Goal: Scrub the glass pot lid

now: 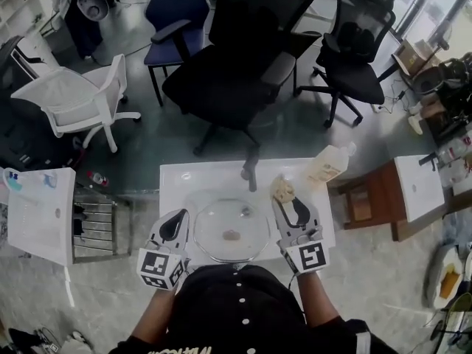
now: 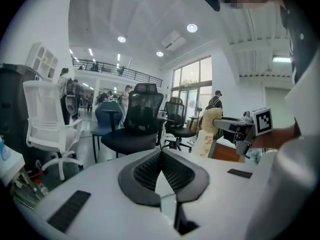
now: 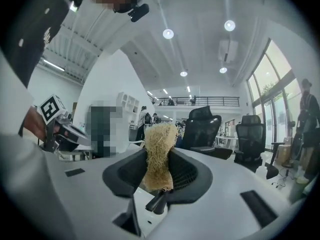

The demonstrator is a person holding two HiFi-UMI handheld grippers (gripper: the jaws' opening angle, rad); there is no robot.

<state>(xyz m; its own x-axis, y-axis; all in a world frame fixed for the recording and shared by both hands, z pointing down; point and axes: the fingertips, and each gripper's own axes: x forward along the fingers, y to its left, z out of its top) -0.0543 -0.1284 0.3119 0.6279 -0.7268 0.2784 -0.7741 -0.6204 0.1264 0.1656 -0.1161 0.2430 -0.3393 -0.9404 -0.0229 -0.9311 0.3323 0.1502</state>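
Beyond both jaws stand a large black office chair (image 1: 236, 80), a blue chair (image 1: 177, 6) and a white chair (image 1: 77, 105), and what looks like a pale bottle (image 1: 330, 164) lies just ahead-right of the right jaws.

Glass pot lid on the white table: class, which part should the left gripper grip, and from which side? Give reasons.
Probably the small knob at the centre of the glass pot lid, from straight above. The lid lies flat on the table, so its rim offers little purchase; the knob seems to stand proud. The left gripper is shut and must open first.
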